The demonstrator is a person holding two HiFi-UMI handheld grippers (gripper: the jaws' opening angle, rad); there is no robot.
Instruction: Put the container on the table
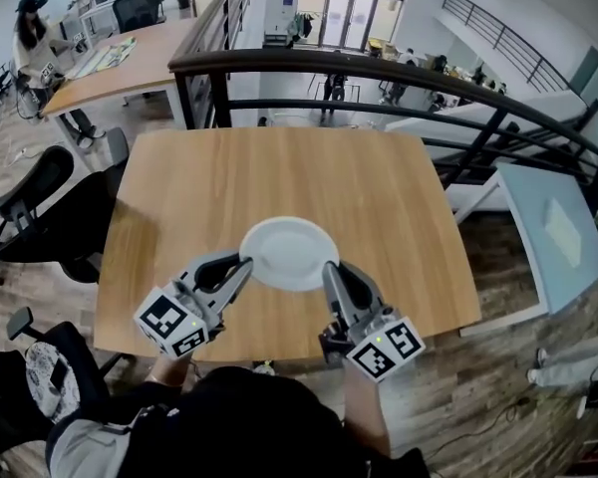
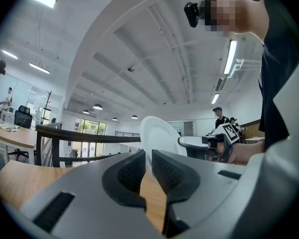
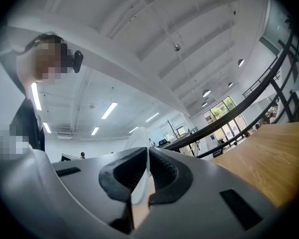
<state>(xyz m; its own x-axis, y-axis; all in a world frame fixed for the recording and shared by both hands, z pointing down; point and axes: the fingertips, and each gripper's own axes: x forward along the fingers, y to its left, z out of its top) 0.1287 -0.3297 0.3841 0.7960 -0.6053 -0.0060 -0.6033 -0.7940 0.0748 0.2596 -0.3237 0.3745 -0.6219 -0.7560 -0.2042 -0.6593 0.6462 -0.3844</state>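
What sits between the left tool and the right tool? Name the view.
The white plate, its opposite rims clamped by the left tool and right tool; the head view shows it.

Bright, even indoor light; fisheye-warped edges

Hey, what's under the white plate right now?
The wooden table lies beneath the plate, whose rim the left gripper and right gripper clamp. The patch directly under it is covered.
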